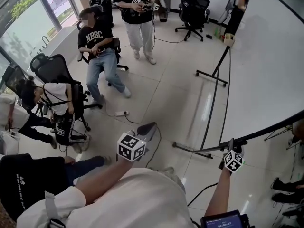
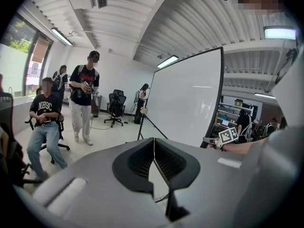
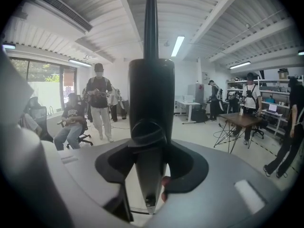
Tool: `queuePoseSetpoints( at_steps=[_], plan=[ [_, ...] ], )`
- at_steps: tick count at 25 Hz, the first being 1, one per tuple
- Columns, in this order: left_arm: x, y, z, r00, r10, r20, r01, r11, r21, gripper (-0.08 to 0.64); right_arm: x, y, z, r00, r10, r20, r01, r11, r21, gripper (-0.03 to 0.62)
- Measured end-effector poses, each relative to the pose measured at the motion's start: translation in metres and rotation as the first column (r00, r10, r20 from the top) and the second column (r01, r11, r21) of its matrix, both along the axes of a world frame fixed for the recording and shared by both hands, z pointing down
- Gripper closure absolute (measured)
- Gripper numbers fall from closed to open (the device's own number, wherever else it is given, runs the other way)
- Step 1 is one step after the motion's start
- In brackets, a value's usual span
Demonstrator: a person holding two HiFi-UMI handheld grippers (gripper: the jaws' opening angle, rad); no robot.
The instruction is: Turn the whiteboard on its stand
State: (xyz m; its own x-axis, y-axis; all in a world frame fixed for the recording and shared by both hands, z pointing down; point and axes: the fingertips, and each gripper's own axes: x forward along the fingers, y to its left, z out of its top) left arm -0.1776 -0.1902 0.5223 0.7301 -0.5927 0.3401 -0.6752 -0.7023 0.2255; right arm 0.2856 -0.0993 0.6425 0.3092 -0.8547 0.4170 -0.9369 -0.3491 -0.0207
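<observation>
One gripper does the work: your right gripper [image 1: 232, 159] clamps the whiteboard [image 1: 266, 70] by its dark lower edge [image 3: 151, 94], so the turn on the stand [image 1: 213, 75] looks under way. Your left gripper [image 1: 131, 147] hangs left of the board, jaws together (empty). Next, swing that edge round steadily.

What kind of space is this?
Probably an open office or lab workspace. A large whiteboard stands on a floor stand, swivel office chairs sit around a tiled floor, and a work table stands under ceiling strip lights.
</observation>
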Motion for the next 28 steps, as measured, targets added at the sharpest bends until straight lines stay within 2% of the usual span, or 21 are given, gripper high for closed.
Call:
queuePoseSetpoints(
  at_steps=[12,20,28],
  plan=[
    [-0.034,0.028,0.002,0.999,0.029,-0.025,-0.028,0.999,0.045,0.535,-0.002,0.04,0.003,1.0,0.017,0.013,-0.017,1.0,0.007,0.402],
    [-0.042,0.063,0.011,0.999,0.035,-0.032,-0.034,0.999,0.033,0.535,-0.003,0.062,0.002,0.999,0.027,0.029,-0.028,1.0,0.003,0.402],
    [-0.047,0.078,-0.001,0.998,-0.038,-0.04,0.04,0.998,0.054,0.536,0.012,0.075,0.003,0.999,0.002,0.037,-0.002,1.0,0.007,0.402]
  ],
)
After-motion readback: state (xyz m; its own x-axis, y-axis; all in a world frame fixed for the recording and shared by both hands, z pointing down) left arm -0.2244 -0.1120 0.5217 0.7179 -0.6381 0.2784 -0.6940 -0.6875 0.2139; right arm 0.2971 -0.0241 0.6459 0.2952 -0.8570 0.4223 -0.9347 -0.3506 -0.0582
